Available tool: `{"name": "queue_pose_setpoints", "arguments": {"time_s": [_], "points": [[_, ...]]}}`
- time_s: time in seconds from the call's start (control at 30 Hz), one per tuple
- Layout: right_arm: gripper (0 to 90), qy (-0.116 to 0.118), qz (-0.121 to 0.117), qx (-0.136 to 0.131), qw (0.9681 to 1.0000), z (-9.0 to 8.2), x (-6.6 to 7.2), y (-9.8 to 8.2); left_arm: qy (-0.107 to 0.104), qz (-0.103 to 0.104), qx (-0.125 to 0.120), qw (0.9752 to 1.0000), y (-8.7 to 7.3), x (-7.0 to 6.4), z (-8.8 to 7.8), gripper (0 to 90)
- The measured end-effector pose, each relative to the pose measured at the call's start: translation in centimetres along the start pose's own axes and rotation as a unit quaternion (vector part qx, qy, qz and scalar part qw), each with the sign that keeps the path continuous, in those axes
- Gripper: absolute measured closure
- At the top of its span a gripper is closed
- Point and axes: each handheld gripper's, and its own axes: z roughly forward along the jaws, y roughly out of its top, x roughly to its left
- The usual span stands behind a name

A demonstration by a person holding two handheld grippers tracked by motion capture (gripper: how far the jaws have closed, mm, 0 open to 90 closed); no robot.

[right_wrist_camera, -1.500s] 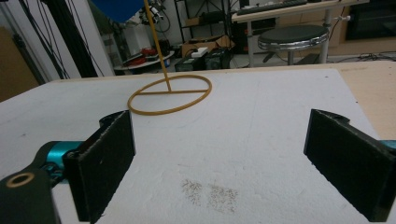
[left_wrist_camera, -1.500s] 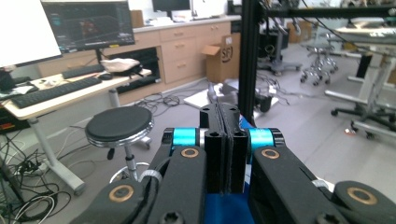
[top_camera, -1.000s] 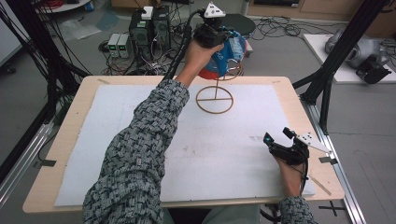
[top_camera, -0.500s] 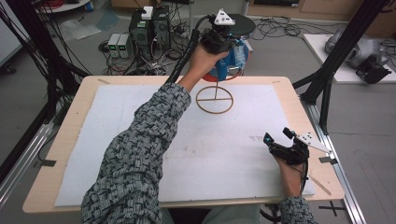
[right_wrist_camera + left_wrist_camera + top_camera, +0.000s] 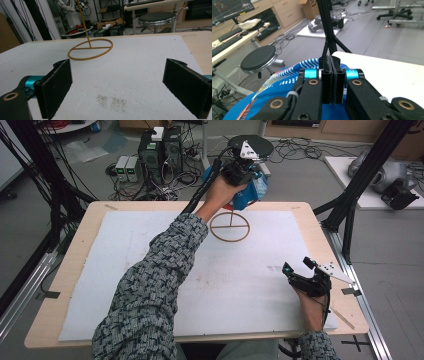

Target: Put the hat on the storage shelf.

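**High view: left gripper holds bag over stand**

Left gripper (image 5: 246,170) hangs above the far table (image 5: 75,245) edge, jaws pressed together, pinching the blue bag (image 5: 284,75). The bag sits just beyond the wire stand (image 5: 229,226), whose ring rests on the white mat (image 5: 125,270). Right gripper (image 5: 297,270) lies near the mat's right edge, jaws spread wide, holding nothing.

We moved left gripper (image 5: 246,170) rightward, slightly down, past far table edge; blue bag (image 5: 250,195) carried along, clear of stand ring (image 5: 229,226).
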Motion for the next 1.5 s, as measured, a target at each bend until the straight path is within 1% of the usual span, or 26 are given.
{"name": "queue_pose_setpoints", "arguments": {"time_s": [0.07,0.13,0.2,0.23,0.27,0.3,0.4,0.53,0.6,0.8,0.9,1.0,1.13,1.27,1.4,1.5], "points": [[8.0,-0.001,0.002,0.000,1.0000,0.0,0.0,0.0,0.001,-0.001,-0.004,1.0000,0.0,0.0,-0.1,88.4],[8.0,0.000,0.003,0.001,1.0000,0.0,0.0,0.0,0.001,-0.008,-0.010,0.9999,0.2,0.0,-0.3,88.4],[8.0,0.001,0.002,-0.001,1.0000,0.1,0.0,0.0,-0.001,-0.005,-0.012,0.9999,0.4,-0.1,-0.4,88.5],[8.0,0.001,0.004,-0.001,1.0000,0.1,0.0,0.0,-0.004,-0.003,-0.011,0.9999,0.4,-0.1,-0.5,88.5],[8.0,0.001,0.002,-0.001,1.0000,0.1,0.0,0.0,-0.010,-0.004,-0.016,0.9998,0.6,-0.3,-0.7,88.5],[8.0,0.001,0.003,0.000,1.0000,0.1,0.0,0.0,-0.011,-0.004,-0.017,0.9998,0.6,-0.3,-0.8,88.5],[8.0,0.000,0.003,0.001,1.0000,0.2,0.0,0.0,-0.019,-0.010,-0.028,0.9994,1.0,-0.6,-1.0,88.5],[8.0,0.001,0.003,0.001,1.0000,0.2,0.1,0.0,-0.026,-0.006,-0.032,0.9991,1.3,-1.0,-1.1,88.5],[8.0,0.002,0.004,0.001,1.0000,0.2,0.1,0.0,-0.026,0.000,-0.028,0.9993,1.2,-1.1,-1.0,88.5],[8.0,0.002,0.003,0.001,1.0000,0.2,0.1,0.0,-0.018,0.012,-0.007,0.9997,0.4,-0.8,-0.1,88.4],[8.0,0.002,0.004,0.002,1.0000,0.2,0.0,0.0,-0.018,0.012,-0.005,0.9998,0.1,-0.6,0.2,88.3],[8.0,0.002,0.004,0.002,1.0000,0.1,0.0,0.0,-0.009,0.029,0.002,0.9995,-0.1,-0.5,0.4,88.1],[8.0,0.002,0.004,0.001,1.0000,0.2,0.0,0.0,-0.003,0.030,0.016,0.9994,-0.6,-0.3,0.7,87.6],[8.0,0.002,0.004,0.001,1.0000,0.2,0.0,0.0,-0.001,0.038,0.023,0.9990,-0.8,-0.3,0.7,83.6],[8.0,0.002,0.004,0.002,1.0000,0.2,0.0,0.0,-0.001,0.037,0.020,0.9991,-0.8,-0.2,0.6,78.2],[8.0,0.002,0.003,0.001,1.0000,0.2,0.0,0.0,-0.003,0.038,0.028,0.9989,-0.9,-0.2,0.6,76.5]]}}
